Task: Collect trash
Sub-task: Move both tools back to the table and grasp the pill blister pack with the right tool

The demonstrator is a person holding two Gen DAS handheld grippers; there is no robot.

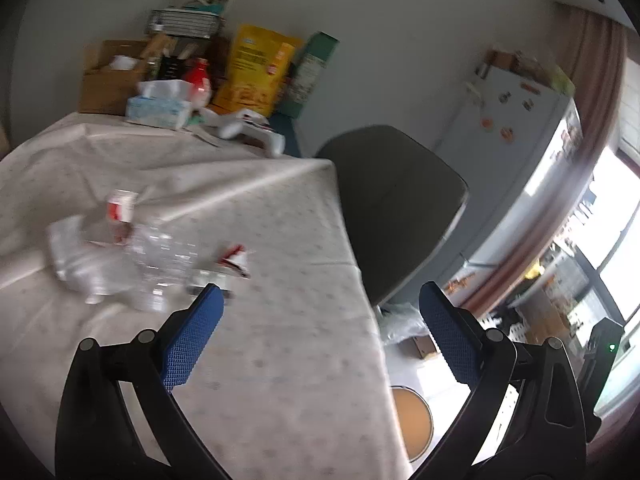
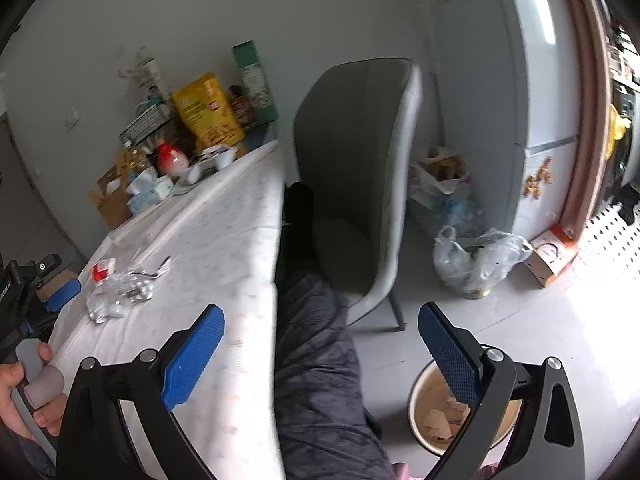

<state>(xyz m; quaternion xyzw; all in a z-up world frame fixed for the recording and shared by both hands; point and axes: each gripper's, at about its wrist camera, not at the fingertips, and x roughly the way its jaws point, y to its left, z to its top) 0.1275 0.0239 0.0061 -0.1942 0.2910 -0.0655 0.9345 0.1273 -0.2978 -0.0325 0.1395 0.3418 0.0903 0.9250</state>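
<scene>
Left tool [image 1: 320, 300]: blue pads spread wide, nothing between them. It hangs over the near part of the bench [image 1: 280, 360], with its left pad tip just beside the trash pile in the left wrist view; contact cannot be told because of blur.

Right tool [image 2: 320, 320]: pads likewise spread wide, nothing held. It sits past the bench edge, with the left pad over the cloth and the right pad over the floor above the bin [image 2: 424, 392].

Trash on the bench, lying together on the white dotted cloth:
- crushed clear plastic bottle [image 1: 160, 256], on its side
- crumpled clear wrap [image 1: 76, 260], touching the bottle on its left
- small white carton with red print [image 1: 120, 206], just behind the bottle
- torn red and white wrapper [image 1: 236, 260], just right of the bottle

Bin: round, tan inside, on the floor just beside the bench corner. The right wrist view shows crumpled paper scraps [image 2: 440, 420] in it.

Far end of the bench, well apart from the pile: tissue box [image 1: 158, 110], red bottle [image 1: 198, 76], yellow bag [image 1: 256, 72], green box [image 1: 312, 72], cardboard box [image 1: 108, 80].

Grey chair [image 2: 360, 184] stands beside the long bench edge. Past it, on the floor near the fridge [image 2: 532, 100], are clear plastic bags [image 2: 476, 260] with things in them.

A hand [image 2: 24, 396] grips the left tool's handle at the lower left of the right wrist view. A leg in dark cloth [image 2: 316, 360] shows between bench and chair.
</scene>
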